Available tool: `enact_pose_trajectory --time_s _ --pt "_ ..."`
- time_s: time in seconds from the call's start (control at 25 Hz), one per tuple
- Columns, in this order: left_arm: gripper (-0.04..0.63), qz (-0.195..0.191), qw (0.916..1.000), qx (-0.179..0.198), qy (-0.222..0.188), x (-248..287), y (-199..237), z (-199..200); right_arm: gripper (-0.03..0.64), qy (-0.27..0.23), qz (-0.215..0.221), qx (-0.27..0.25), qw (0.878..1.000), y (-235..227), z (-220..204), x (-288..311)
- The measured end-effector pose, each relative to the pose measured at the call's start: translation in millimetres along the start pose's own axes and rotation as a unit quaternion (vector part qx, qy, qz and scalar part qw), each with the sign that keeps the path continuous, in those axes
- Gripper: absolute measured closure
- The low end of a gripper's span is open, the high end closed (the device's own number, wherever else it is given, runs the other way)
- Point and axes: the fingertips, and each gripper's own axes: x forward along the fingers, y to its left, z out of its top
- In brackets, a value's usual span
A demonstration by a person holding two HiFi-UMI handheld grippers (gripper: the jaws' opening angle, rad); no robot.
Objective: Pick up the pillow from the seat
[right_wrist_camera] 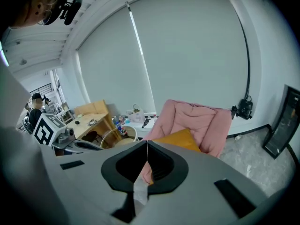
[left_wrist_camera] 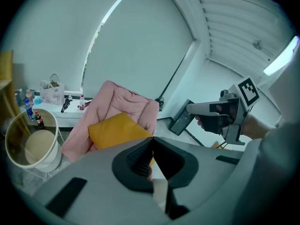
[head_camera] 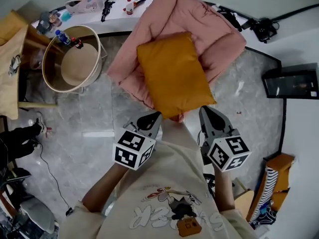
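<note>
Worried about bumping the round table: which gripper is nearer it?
Left. The left gripper sits at the pillow's near edge, right of the table; the right gripper is farther right.

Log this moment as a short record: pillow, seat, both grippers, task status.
pillow: mustard-yellow, lying on the seat, nothing gripping it
seat: pink and padded, pillow resting on its cushion
left gripper: jaws shut, empty, short of the pillow's near edge
right gripper: jaws shut, empty, near the pillow's near corner
task status: pick-up not yet done
</note>
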Motion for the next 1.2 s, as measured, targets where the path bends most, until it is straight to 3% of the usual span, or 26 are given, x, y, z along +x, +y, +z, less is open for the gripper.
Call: enact_pose_trajectory --time_s 0.36,0.64,0.96,1.2 --pt "0.591 0.017 0.9971 -0.074 0.004 64 7 28 0.595 0.027 0.046 -0.011 0.999 -60 34 37" --pt "0.591 0.050 0.9940 -0.096 0.017 130 23 58 0.595 0.061 0.064 -0.025 0.996 -139 42 66" --pt "0.589 0.119 0.9798 -0.157 0.034 194 43 61 0.595 0.119 0.108 0.000 0.987 -222 35 124" --pt "0.548 0.170 0.9685 -0.176 0.047 232 61 48 0.594 0.128 0.142 -0.005 0.981 -248 31 168"
